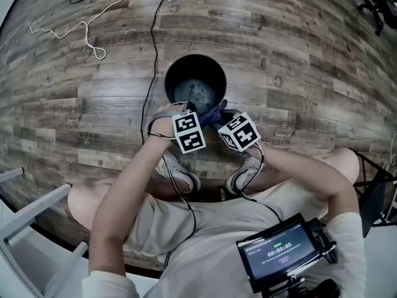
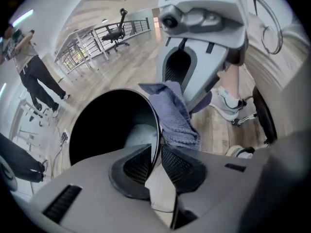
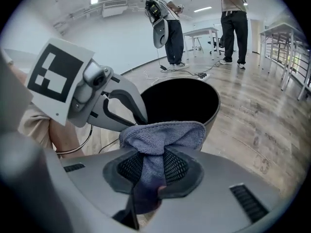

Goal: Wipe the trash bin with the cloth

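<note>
At the trash bin, left tool clamps its rim; right tool pinches the cloth; screen text illegible.

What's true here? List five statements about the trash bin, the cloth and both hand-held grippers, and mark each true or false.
1. The right hand-held gripper is clamped on the blue cloth. True.
2. The left hand-held gripper is empty. False: its jaws pinch the rim of the trash bin.
3. The trash bin lies on its side. False: it stands upright on the wooden floor.
4. The blue cloth lies at the trash bin's bottom. False: the right hand-held gripper holds it near the rim.
5. Both hand-held grippers are at the same side of the trash bin. True.
</note>
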